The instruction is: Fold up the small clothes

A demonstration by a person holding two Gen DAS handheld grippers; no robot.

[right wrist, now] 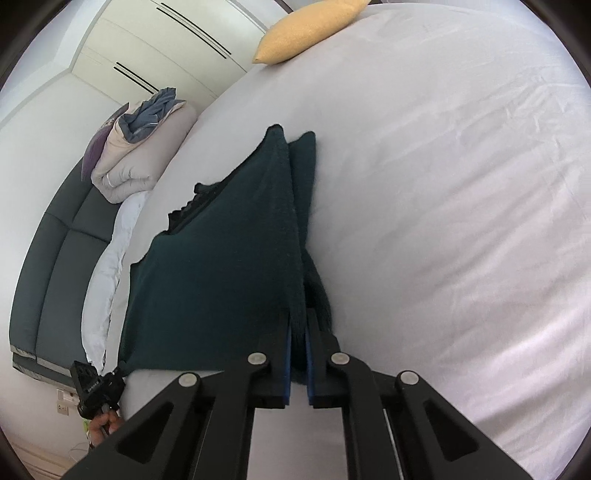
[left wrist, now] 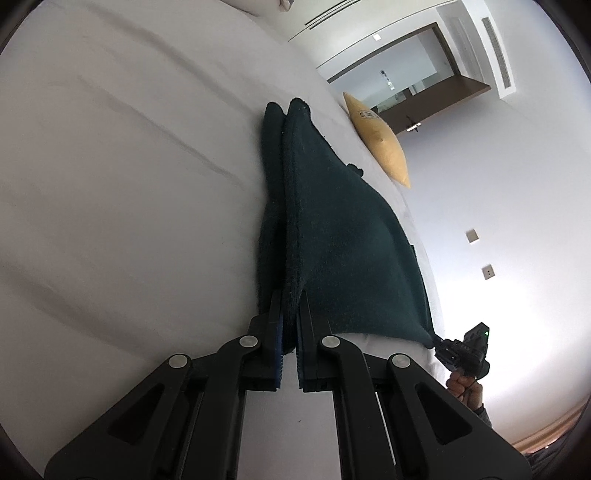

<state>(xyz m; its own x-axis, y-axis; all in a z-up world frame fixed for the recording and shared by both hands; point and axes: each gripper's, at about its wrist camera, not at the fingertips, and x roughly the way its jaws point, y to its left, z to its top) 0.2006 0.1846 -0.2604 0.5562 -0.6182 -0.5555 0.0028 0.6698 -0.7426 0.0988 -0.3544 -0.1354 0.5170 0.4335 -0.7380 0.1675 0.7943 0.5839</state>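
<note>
Only right view shows bundled duvet point(right wrist: 129, 155); both grippers' fingers, left point(left wrist: 290, 299) & right point(right wrist: 298, 317), pinch dark-green cloth point(left wrist: 332, 236).

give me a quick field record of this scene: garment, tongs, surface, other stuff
garment: dark green cloth, doubled over, lifted at near edge
left tongs: shut on the cloth's edge
right tongs: shut on the cloth's edge
surface: white bed sheet
pillow: yellow pillow, far edge of bed
bedding: folded duvet beside the bed
</note>
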